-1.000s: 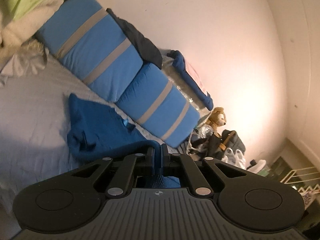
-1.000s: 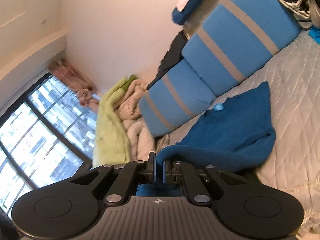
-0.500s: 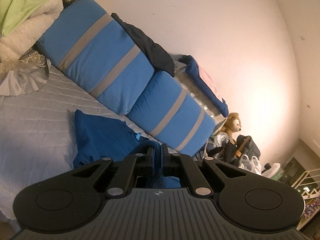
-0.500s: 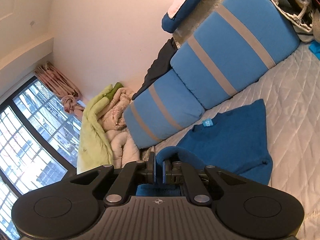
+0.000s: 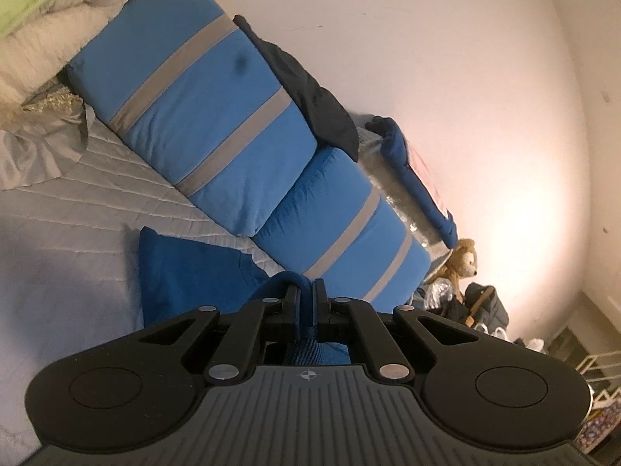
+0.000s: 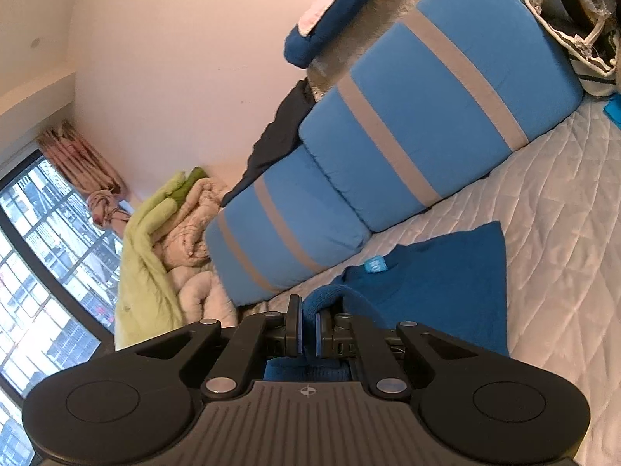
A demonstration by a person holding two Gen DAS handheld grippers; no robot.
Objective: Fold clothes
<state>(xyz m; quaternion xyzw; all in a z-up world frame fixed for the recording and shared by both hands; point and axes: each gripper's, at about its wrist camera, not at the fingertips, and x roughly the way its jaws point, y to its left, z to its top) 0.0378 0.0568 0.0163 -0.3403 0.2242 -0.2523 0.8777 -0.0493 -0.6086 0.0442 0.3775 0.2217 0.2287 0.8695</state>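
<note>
Left hand-held gripper [image 5: 309, 295]: pinched tight on a fold of the blue garment [image 5: 194, 268].
Right hand-held gripper [image 6: 306, 318]: likewise clamped on an edge of the blue garment [image 6: 438, 287].
Blue garment: spread on the quilted bed [image 6: 551, 225], just beside the blue striped cushions [image 6: 427, 124].
Collar tag [image 6: 375, 264]: faces up, toward the cushions.
Dark cloth [image 5: 310, 93]: draped over the cushions.

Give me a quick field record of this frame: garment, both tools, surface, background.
garment: blue sweater, partly lying on the bed, near edge lifted
left tool: shut on a fold of the blue sweater
right tool: shut on a fold of the blue sweater
surface: white quilted bed cover
background: two blue striped cushions against the wall, dark garment draped over them
</note>
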